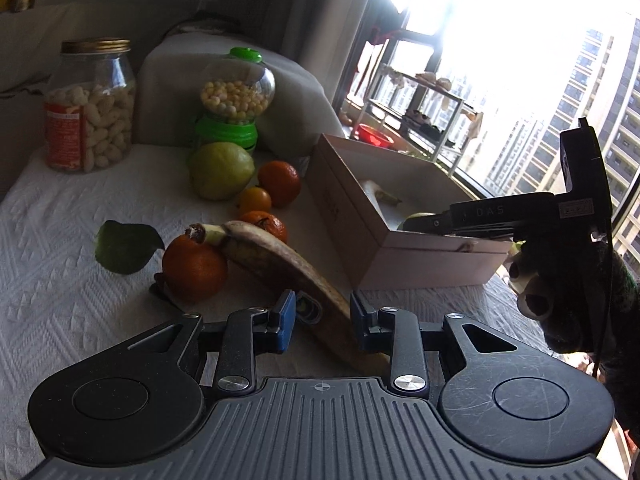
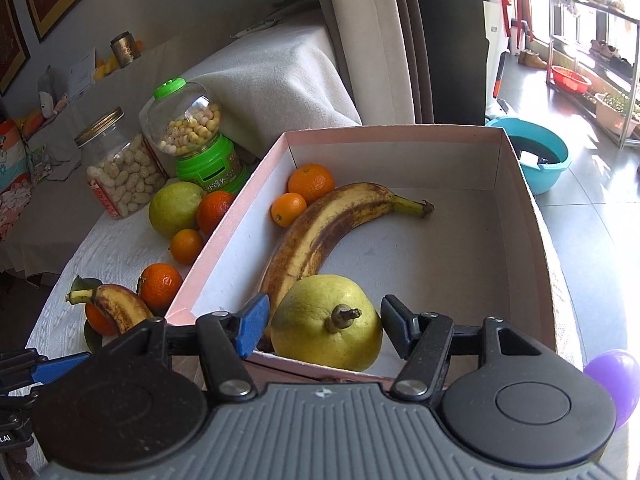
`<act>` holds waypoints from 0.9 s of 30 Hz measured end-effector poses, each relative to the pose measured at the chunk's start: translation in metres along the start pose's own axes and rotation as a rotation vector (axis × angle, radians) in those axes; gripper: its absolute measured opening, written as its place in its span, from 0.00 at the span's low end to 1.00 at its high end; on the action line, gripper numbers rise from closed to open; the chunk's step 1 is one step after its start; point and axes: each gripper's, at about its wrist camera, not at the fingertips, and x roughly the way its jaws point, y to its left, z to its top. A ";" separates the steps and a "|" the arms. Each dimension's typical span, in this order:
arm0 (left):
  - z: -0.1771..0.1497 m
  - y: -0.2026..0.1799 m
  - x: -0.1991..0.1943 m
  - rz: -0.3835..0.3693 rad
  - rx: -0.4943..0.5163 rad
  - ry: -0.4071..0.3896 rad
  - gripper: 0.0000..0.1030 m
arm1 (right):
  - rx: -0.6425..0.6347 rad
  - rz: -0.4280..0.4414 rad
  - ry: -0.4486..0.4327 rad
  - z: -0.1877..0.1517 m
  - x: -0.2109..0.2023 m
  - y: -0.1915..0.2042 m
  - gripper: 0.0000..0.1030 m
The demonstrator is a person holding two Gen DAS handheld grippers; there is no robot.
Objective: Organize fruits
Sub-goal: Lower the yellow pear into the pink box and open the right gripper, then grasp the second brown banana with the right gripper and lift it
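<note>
My left gripper [image 1: 323, 320] is shut on a brown-spotted banana [image 1: 272, 256] whose stem end rests on an orange [image 1: 194, 268] on the white cloth. In the right wrist view, a yellow-green pear [image 2: 326, 320] sits stem-up on the floor of the pink box [image 2: 400, 130], by its near wall. My right gripper [image 2: 324, 328] stands open around the pear, with a thin gap at the blue left pad [image 2: 254, 326]. The box also holds a second banana [image 2: 320, 224] and two oranges [image 2: 311, 182]. A green pear [image 1: 220, 170] and three oranges [image 1: 280, 176] lie left of the box.
A peanut jar [image 1: 90, 108] and a green candy dispenser [image 1: 236, 96] stand at the back of the table. A loose leaf [image 1: 124, 246] lies left of the orange under the banana. Past the table's right edge are a purple ball [image 2: 616, 380] and a blue basin [image 2: 536, 156].
</note>
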 end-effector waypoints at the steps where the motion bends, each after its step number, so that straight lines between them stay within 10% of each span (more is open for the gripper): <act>1: 0.000 0.003 0.000 0.009 -0.010 0.001 0.32 | 0.007 0.007 0.001 0.000 -0.001 -0.002 0.61; 17: -0.006 -0.002 0.008 -0.001 -0.019 0.043 0.33 | 0.078 0.020 0.095 0.012 0.005 0.001 0.62; 27: -0.002 0.014 -0.002 0.050 -0.068 -0.002 0.32 | 0.003 -0.056 -0.054 0.015 -0.032 0.016 0.65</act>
